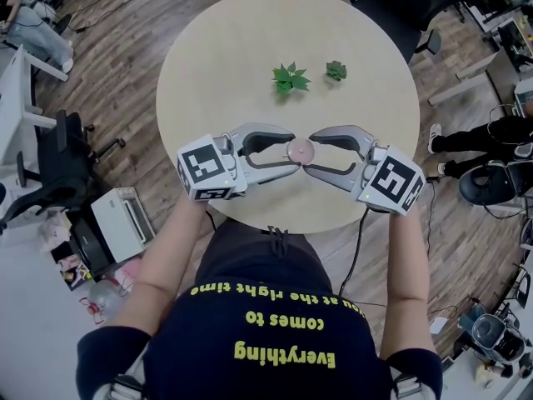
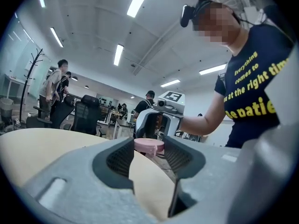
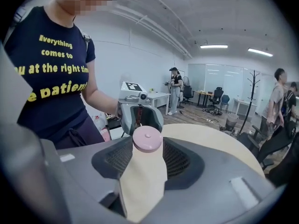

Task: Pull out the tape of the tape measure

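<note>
A small round pink tape measure [image 1: 300,149] is near the front of the round beige table [image 1: 241,57]. My left gripper [image 1: 295,151] comes at it from the left and my right gripper [image 1: 308,152] from the right, tips meeting. In the right gripper view the tape measure [image 3: 147,140] is clamped between the two pad tips. The left gripper view shows the tape measure [image 2: 149,145] spanning the gap between that gripper's tips. Its small tab [image 2: 152,154] hangs down on the near side. The pads touch its sides. No tape is drawn out.
Two small green plant sprigs [image 1: 290,78] [image 1: 336,71] lie on the far half of the table. A white printer [image 1: 121,223] sits on the floor at the left. Office chairs [image 1: 400,7] stand around the table, and people stand in the background.
</note>
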A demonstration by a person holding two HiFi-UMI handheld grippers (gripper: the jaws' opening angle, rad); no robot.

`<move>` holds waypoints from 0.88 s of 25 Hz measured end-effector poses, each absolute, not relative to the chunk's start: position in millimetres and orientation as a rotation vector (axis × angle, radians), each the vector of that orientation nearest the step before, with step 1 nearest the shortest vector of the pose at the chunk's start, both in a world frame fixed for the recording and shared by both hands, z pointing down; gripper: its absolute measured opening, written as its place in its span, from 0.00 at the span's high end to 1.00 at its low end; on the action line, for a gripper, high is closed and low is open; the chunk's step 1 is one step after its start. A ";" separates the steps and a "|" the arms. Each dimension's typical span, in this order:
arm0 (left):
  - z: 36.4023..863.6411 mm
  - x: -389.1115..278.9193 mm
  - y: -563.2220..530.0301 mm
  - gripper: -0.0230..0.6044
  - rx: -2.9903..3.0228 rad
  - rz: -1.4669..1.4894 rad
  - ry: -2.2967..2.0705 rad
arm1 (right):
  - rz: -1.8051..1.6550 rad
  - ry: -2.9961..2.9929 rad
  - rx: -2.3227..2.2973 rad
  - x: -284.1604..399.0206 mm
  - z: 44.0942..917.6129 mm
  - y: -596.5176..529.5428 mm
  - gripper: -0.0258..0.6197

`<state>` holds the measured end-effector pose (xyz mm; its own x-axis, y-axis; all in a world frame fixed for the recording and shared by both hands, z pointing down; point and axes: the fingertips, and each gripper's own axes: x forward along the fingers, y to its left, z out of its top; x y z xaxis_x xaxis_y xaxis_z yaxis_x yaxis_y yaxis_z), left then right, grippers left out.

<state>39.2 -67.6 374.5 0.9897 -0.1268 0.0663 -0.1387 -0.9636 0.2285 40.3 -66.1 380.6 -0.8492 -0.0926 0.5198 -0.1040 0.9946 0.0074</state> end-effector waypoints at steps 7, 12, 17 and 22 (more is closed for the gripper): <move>364.3 34.8 -81.2 0.63 2.750 -0.003 -0.193 | -0.286 -2.445 0.227 40.0 386.2 -75.2 0.63; 360.7 32.1 -89.9 0.63 2.689 -0.022 -0.211 | -0.455 -2.442 0.288 33.0 370.3 -80.5 0.64; 357.4 35.5 -92.4 0.63 2.631 -0.052 -0.198 | -0.582 -2.424 0.311 28.8 365.8 -79.8 0.69; 350.8 34.8 -93.0 0.63 2.547 -0.129 -0.162 | -0.714 -2.378 0.358 28.9 359.1 -81.0 0.74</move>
<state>34.8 -93.0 350.8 0.9879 -0.1442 -0.0574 -0.0881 -0.8254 0.5576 28.9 -81.0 359.1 -0.7694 -0.4126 0.4876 -0.0760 0.8171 0.5715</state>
